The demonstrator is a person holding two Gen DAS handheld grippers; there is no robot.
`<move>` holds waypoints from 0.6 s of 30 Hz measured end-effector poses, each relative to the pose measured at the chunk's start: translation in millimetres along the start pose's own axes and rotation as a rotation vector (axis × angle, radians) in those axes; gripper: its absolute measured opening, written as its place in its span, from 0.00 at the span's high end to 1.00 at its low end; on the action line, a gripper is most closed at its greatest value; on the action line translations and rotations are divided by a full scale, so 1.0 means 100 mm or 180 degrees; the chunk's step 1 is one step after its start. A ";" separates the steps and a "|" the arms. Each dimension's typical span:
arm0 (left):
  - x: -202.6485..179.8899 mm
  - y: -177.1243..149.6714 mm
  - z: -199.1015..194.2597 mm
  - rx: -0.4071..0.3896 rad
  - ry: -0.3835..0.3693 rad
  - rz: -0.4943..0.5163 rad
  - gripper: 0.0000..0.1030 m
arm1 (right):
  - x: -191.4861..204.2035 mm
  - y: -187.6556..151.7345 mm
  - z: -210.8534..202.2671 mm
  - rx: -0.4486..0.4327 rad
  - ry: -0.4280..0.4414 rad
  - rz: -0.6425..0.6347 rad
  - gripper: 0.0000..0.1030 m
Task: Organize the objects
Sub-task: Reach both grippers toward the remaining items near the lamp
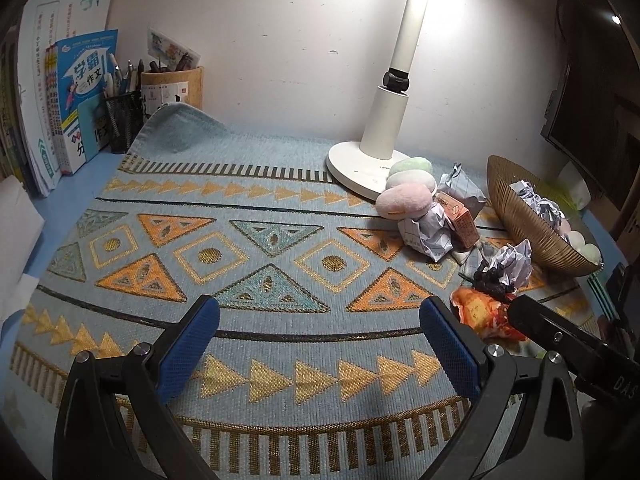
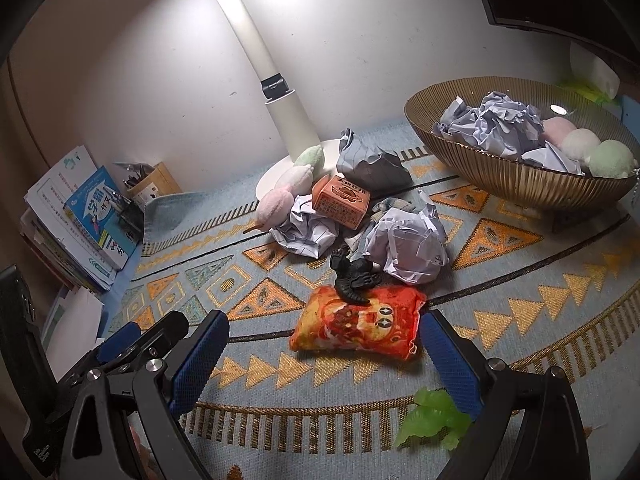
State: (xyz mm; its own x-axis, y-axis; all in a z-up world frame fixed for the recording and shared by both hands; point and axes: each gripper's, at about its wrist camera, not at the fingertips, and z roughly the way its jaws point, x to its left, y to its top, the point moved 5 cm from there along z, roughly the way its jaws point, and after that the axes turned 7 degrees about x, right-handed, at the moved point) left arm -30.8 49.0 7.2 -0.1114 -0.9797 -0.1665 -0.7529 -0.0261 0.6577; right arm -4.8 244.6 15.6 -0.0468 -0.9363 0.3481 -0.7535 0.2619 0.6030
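An orange snack bag [image 2: 356,322] [image 1: 484,314] lies on the patterned mat, with a black toy [image 2: 354,278] [image 1: 494,280] resting on its far edge. Behind them sit crumpled paper balls [image 2: 406,246] [image 1: 514,260], an orange carton [image 2: 342,200] [image 1: 458,216] and a soft pastel dango toy [image 2: 290,184] [image 1: 406,188]. The gold bowl [image 2: 512,174] [image 1: 520,220] at the right holds crumpled paper and pastel balls. My right gripper [image 2: 324,344] is open just in front of the bag. My left gripper [image 1: 320,334] is open over bare mat, left of the pile. A green toy [image 2: 434,418] lies beside my right finger.
A white desk lamp [image 1: 374,160] [image 2: 288,128] stands at the back by the wall. Books [image 1: 68,92], a mesh pen cup [image 1: 122,118] and a cork pen holder [image 1: 172,86] line the back left. A dark monitor [image 1: 592,100] stands at the right. The mat's back left corner is folded up.
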 end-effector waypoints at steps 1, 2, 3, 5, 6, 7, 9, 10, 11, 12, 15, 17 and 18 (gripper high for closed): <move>0.01 0.00 0.00 0.0012 -0.0008 -0.0017 0.03 | 0.00 0.00 0.00 -0.0004 -0.0002 0.0000 0.07; 0.01 0.00 0.01 0.0021 -0.0014 -0.0035 0.03 | 0.00 0.00 0.00 -0.0009 -0.0002 0.0003 0.07; 0.02 0.00 0.01 0.0026 -0.0019 -0.0049 0.03 | 0.00 0.00 0.00 -0.0014 -0.0004 0.0009 0.07; 0.03 0.00 0.01 0.0018 -0.0019 -0.0060 0.03 | -0.02 0.00 -0.03 -0.0045 -0.0026 0.0033 0.07; 0.03 0.00 0.00 0.0010 -0.0018 -0.0057 0.03 | -0.04 0.01 -0.05 -0.0084 -0.0046 0.0059 0.07; 0.03 0.00 0.00 0.0001 -0.0016 -0.0047 0.03 | -0.06 0.02 -0.08 -0.0117 -0.0087 0.0103 0.07; 0.01 0.00 0.00 -0.0009 0.0009 -0.0015 0.03 | -0.13 0.04 -0.17 -0.0182 -0.0145 0.0172 0.07; 0.00 -0.01 -0.01 -0.0019 0.0016 -0.0001 0.03 | -0.17 0.04 -0.23 -0.0220 -0.0162 0.0211 0.07; -0.01 -0.01 -0.02 -0.0032 0.0018 0.0012 0.03 | -0.24 0.06 -0.29 -0.0250 -0.0205 0.0245 0.07; -0.01 -0.01 -0.02 -0.0041 0.0020 0.0025 0.03 | -0.30 0.08 -0.34 -0.0272 -0.0249 0.0265 0.07; -0.04 -0.01 -0.03 -0.0052 0.0023 0.0075 0.03 | -0.49 0.12 -0.44 -0.0302 -0.0420 0.0247 0.24; -0.06 -0.01 -0.03 -0.0053 0.0009 0.0118 0.03 | -0.57 0.11 -0.42 -0.0235 -0.0529 0.0172 0.29; -0.08 -0.01 -0.03 -0.0041 0.0002 0.0138 0.03 | -0.59 0.08 -0.40 -0.0195 -0.0535 0.0132 0.31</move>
State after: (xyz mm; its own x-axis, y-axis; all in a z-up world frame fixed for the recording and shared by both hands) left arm -27.6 56.1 10.2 -0.1434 -0.9801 -0.1372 -0.7388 0.0138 0.6737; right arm 17.8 311.3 29.0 -0.1898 -0.9489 0.2519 -0.7074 0.3101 0.6351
